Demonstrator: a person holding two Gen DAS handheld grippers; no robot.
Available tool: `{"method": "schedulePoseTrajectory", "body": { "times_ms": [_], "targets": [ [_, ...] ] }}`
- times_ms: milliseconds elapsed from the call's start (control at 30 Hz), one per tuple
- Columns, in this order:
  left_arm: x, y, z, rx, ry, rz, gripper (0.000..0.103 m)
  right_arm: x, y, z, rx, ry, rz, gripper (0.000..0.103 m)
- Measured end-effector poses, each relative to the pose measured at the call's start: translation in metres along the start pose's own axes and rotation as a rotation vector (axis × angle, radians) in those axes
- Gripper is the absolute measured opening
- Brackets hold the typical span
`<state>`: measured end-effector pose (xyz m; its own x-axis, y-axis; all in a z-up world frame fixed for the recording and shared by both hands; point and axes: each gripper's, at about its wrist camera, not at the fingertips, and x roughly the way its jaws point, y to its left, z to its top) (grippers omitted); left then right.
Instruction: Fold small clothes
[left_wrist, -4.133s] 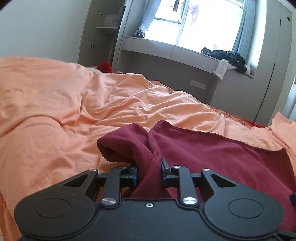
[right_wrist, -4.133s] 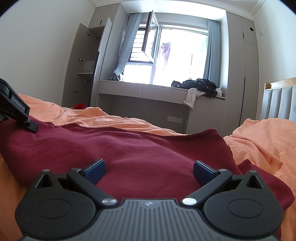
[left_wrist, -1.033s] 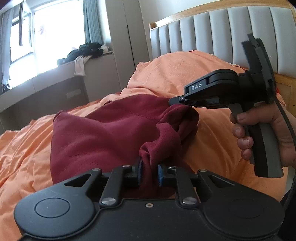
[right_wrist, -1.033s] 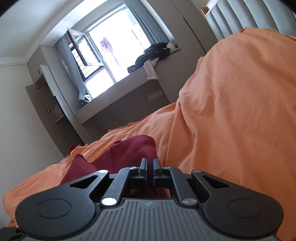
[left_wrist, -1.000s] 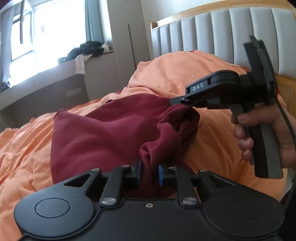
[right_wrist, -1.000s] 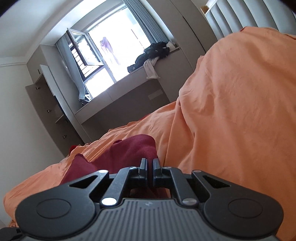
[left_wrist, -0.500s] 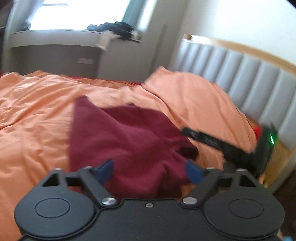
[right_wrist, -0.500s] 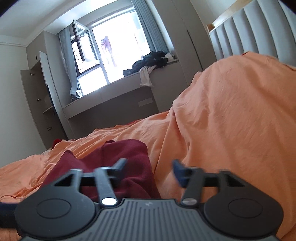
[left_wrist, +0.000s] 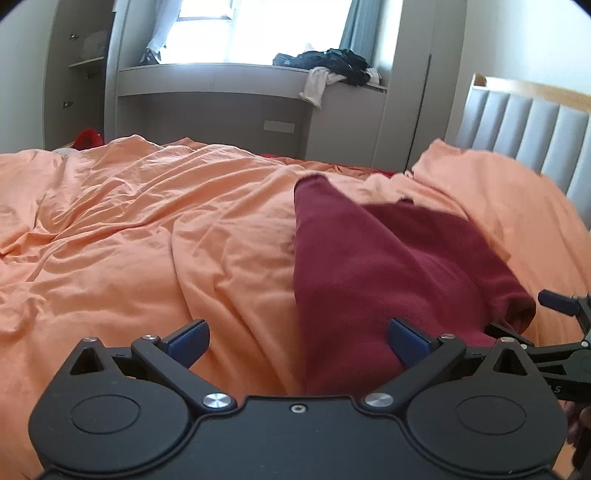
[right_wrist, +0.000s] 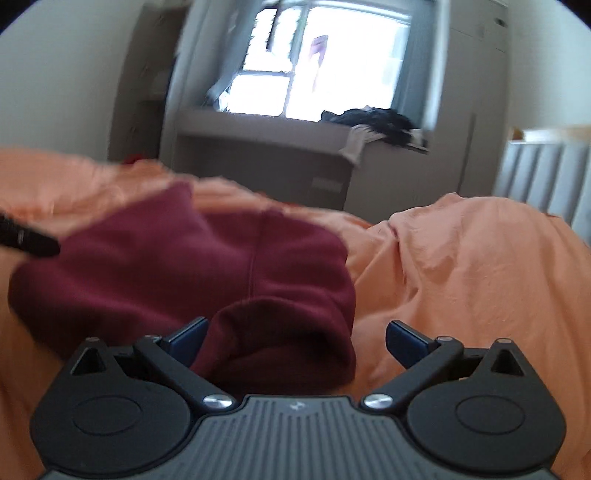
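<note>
The dark red top (left_wrist: 373, 266) lay folded on the orange bed (left_wrist: 147, 229), right of middle in the left view, and both the left gripper (left_wrist: 297, 341) and right gripper (right_wrist: 295, 339) were spread wide, holding nothing, likely to let it rest flat.

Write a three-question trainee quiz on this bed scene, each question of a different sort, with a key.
1. True or false: the left hand-held gripper is clamped on the dark red knit garment.
2. Multiple choice: the garment lies on A) a grey wooden floor, B) the rumpled orange bed sheet, C) the window ledge.
3. Fill in: in the right wrist view, the jaws of the right hand-held gripper stand ____, with a rolled edge of the garment between them.

Key: 1 false, its jaws stand wide apart and hold nothing. 2 B. 3 open.
</note>
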<state>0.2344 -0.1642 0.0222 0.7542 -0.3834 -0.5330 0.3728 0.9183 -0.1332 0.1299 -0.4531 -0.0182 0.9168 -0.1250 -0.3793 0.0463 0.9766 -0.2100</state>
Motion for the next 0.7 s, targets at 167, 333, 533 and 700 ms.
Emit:
{"method": "schedulePoseTrajectory", "body": {
  "times_ms": [167, 333, 533, 700],
  "targets": [
    [0.007, 0.006, -0.008, -0.011, 0.011, -0.003, 0.103, -0.001, -0.01, -0.007, 0.077, 0.028, 0.044, 0.103],
    [0.015, 0.023, -0.007, -0.125, 0.07, -0.05, 0.103, 0.003, -0.017, -0.008, 0.114, 0.039, 0.065, 0.103],
    [0.02, 0.029, -0.008, -0.177, 0.096, -0.072, 0.103, 0.004, -0.018, -0.009, 0.117, 0.04, 0.063, 0.103],
    [0.02, 0.029, -0.009, -0.17, 0.09, -0.069, 0.103, 0.003, -0.02, -0.009, 0.132, 0.032, 0.066, 0.103]
  ]
}}
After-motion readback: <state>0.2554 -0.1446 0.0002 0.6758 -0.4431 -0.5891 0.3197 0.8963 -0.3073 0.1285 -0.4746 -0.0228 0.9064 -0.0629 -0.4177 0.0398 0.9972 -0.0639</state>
